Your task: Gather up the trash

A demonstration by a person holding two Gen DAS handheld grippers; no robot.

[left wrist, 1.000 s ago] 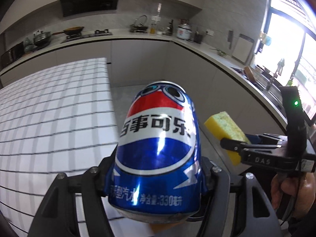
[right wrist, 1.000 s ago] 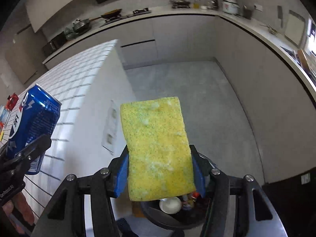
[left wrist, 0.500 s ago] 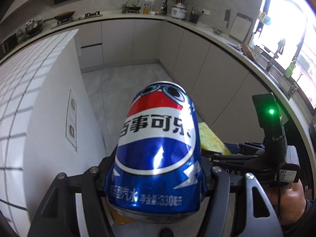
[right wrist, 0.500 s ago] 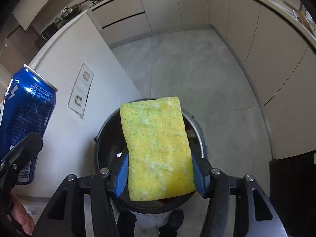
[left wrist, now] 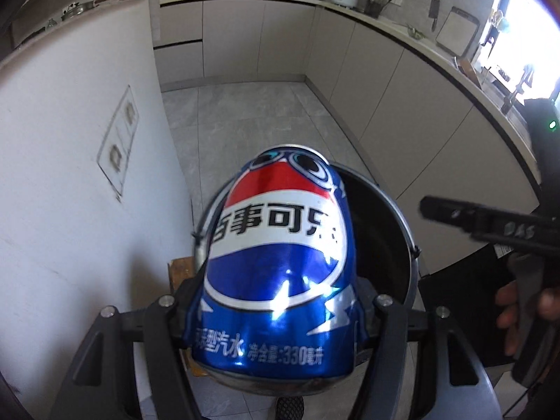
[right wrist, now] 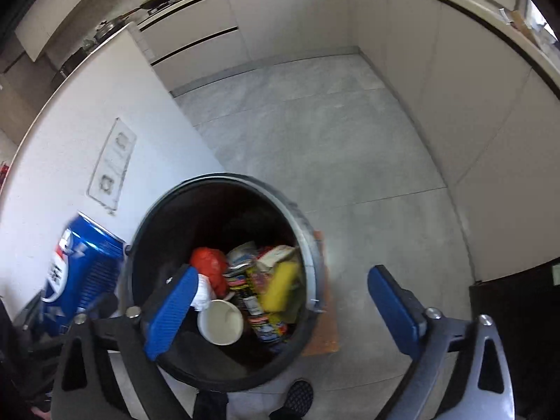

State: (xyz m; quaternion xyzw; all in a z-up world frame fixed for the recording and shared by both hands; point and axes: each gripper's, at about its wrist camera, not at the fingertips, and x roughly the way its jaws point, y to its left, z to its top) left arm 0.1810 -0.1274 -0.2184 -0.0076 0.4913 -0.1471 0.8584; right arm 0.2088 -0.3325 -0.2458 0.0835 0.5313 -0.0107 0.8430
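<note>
A blue Pepsi can (left wrist: 280, 262) fills the left wrist view, and my left gripper (left wrist: 276, 301) is shut on its lower body. The can hangs just above the near rim of a round black trash bin (left wrist: 402, 217). In the right wrist view my right gripper (right wrist: 283, 270) hovers over the bin (right wrist: 224, 178); its jaws are opening and nothing is between the blue pads (right wrist: 171, 311). The yellow sponge (right wrist: 280, 285) lies in the bin among other trash. The can (right wrist: 80, 273) shows to the bin's left.
The bin holds a white paper cup (right wrist: 220, 322), a red bag (right wrist: 210, 262) and printed wrappers. A white island wall with a socket panel (right wrist: 112, 164) stands close on the left. Grey floor and pale cabinets lie beyond. A shoe tip (right wrist: 297, 395) shows below.
Both grippers came down over the bin. The right gripper's jaws spread apart and the sponge dropped from them into the bin. The left gripper kept its grip on the can.
</note>
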